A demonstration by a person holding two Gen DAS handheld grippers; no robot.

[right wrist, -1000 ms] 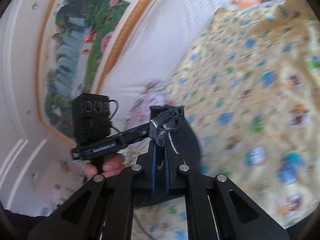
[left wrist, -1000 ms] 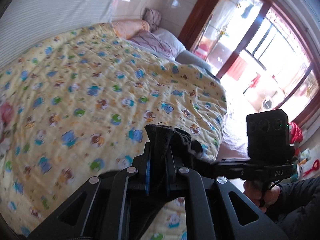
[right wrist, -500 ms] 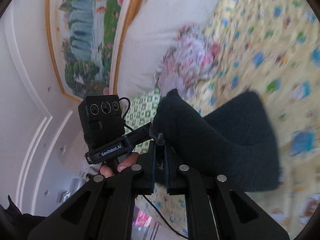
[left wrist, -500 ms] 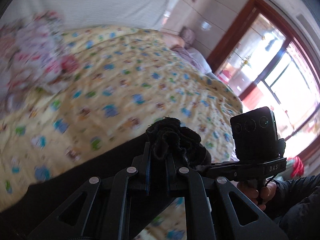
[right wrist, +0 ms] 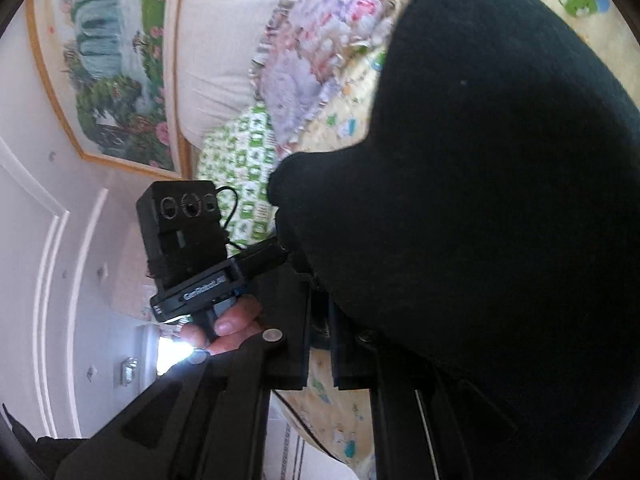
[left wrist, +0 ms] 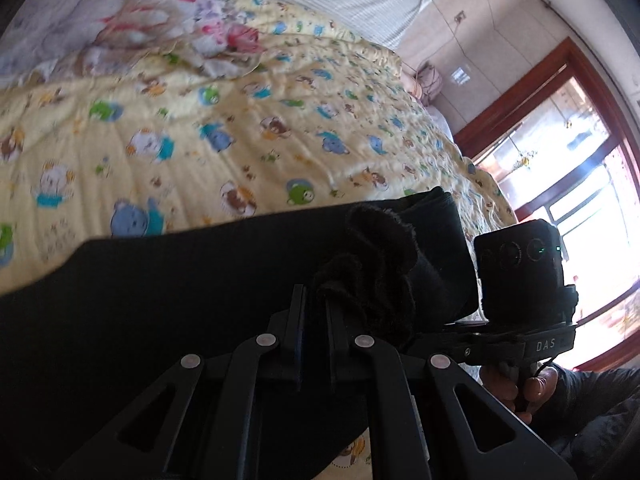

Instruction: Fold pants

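Note:
The black pants (left wrist: 168, 300) hang spread out over a yellow cartoon-print quilt (left wrist: 240, 136). My left gripper (left wrist: 316, 300) is shut on a bunched edge of the pants. My right gripper (right wrist: 320, 292) is shut on another edge; the dark cloth (right wrist: 500, 168) fills most of the right wrist view. The two grippers are close side by side: the right one shows in the left wrist view (left wrist: 520, 280), the left one in the right wrist view (right wrist: 188, 240). The lower part of the pants is hidden.
A floral blanket (left wrist: 140, 20) and a green-checked pillow (right wrist: 244, 160) lie at the head of the bed by a white headboard (right wrist: 212, 40). A framed painting (right wrist: 108, 60) hangs on the wall. A wood-framed window (left wrist: 560, 152) is beyond the bed's far side.
Both grippers swung toward the head of the bed, pants still gripped. The cloth has opened out and now covers far more of both views.

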